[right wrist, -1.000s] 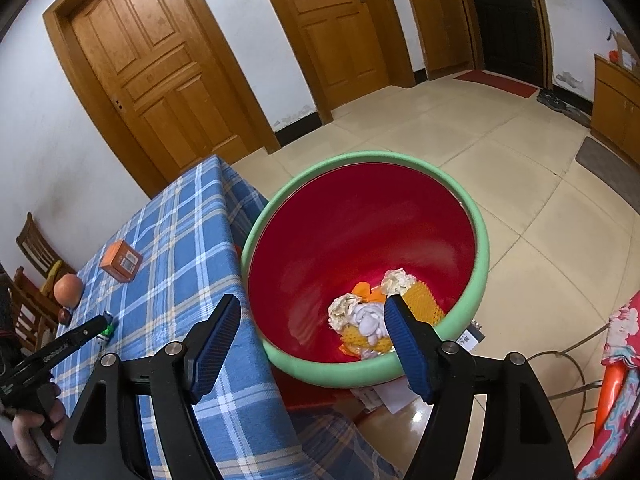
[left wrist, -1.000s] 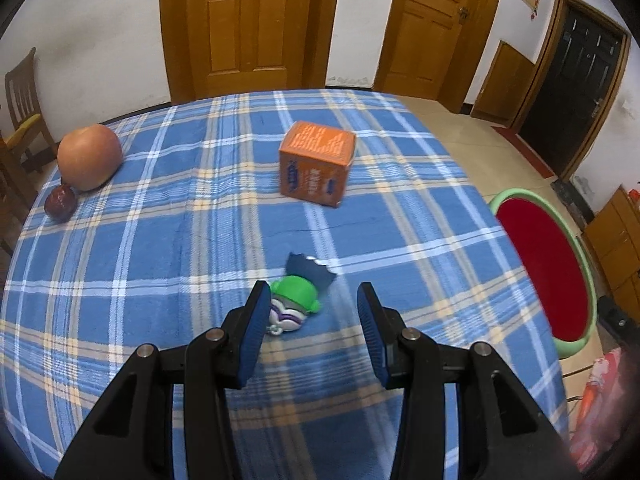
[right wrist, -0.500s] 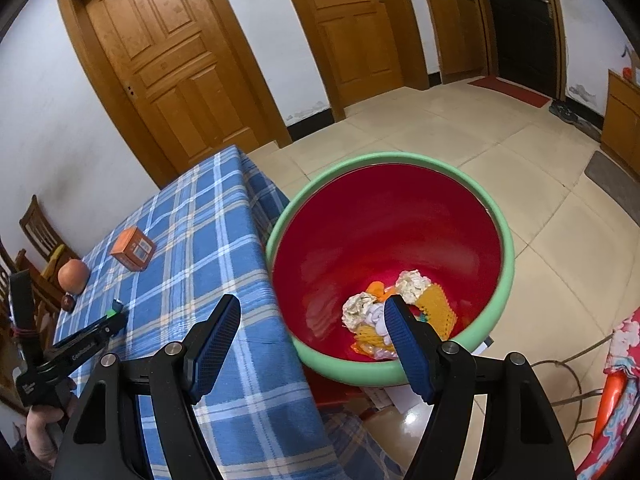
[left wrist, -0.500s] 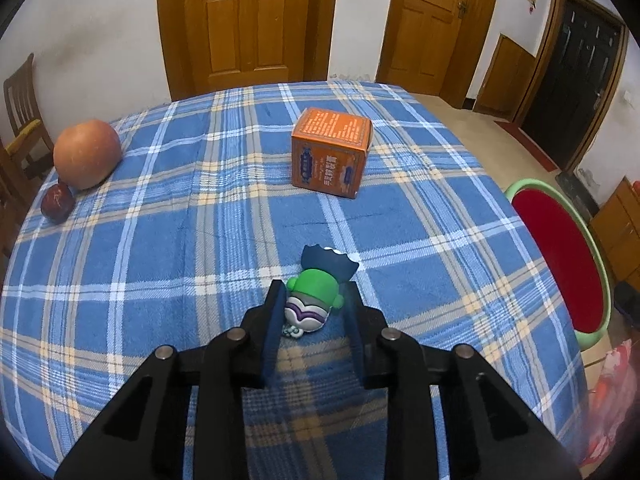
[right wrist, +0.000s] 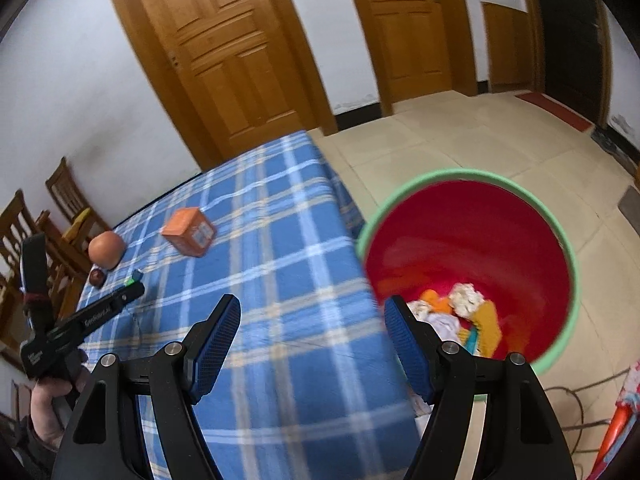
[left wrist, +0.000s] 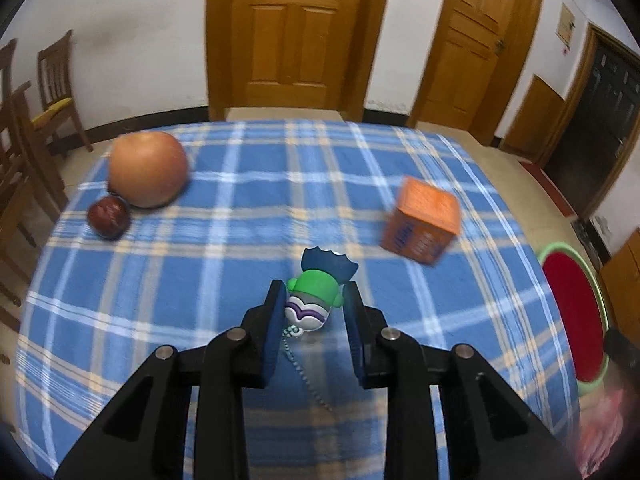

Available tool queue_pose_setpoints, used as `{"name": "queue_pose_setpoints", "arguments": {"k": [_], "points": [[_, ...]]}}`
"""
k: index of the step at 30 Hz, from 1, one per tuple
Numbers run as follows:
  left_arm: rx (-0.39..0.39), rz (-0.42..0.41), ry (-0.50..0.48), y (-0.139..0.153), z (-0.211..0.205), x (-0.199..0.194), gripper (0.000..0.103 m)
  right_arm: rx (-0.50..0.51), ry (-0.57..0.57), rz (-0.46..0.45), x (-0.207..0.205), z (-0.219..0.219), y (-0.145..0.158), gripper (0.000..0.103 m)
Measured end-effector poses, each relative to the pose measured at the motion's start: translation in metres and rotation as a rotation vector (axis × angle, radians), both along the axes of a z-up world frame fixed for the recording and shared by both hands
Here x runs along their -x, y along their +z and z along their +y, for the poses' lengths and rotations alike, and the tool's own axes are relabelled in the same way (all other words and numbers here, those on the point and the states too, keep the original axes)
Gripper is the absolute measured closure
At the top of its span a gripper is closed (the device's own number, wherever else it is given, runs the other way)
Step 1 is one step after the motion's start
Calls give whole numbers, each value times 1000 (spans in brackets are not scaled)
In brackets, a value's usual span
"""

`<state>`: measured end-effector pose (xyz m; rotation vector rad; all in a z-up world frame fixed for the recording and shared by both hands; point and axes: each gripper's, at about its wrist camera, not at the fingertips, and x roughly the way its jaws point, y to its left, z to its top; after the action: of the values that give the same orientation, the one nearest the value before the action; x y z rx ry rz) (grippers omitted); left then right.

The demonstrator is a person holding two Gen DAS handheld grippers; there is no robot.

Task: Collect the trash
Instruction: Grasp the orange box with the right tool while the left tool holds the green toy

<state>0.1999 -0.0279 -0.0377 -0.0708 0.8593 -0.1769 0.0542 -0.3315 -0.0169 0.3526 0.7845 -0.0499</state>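
My left gripper (left wrist: 314, 300) is shut on a small green, white and purple toy figure (left wrist: 314, 298) with a bead chain, held just above the blue plaid tablecloth (left wrist: 240, 240). The toy shows as a green speck in the right wrist view (right wrist: 134, 278), at the tip of the left gripper (right wrist: 132, 292). My right gripper (right wrist: 312, 336) is open and empty over the table's right edge, beside the red bin with a green rim (right wrist: 472, 248), which holds crumpled paper and orange scraps (right wrist: 464, 312). The bin also shows in the left wrist view (left wrist: 576, 312).
An orange box (left wrist: 422, 220) lies right of centre on the table. A large orange fruit (left wrist: 148, 174) and a small dark red fruit (left wrist: 108, 216) sit at the far left. Wooden chairs (left wrist: 36, 120) stand left of the table. Doors line the back wall.
My left gripper closed on the toy figure and lifted it while turning left. My right gripper swung left from over the bin toward the table, still open.
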Motion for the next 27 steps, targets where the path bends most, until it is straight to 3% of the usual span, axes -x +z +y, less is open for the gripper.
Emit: {"name": "queue_pose_setpoints", "arguments": {"k": [10,18,24,27], "points": [[41,-16,125,-11,41,-16,74,20,107,53,-56,58,-4,23],[77,-9,156,-16,57,-17,74,51,121,93,-107,101,-24,20],[98,4,164,-19,62,-17,74,88,93,59,-137,120,-27,1],[109,10,159,-20,62,-17,74,86,82,45,-151,128,-27,1]]}}
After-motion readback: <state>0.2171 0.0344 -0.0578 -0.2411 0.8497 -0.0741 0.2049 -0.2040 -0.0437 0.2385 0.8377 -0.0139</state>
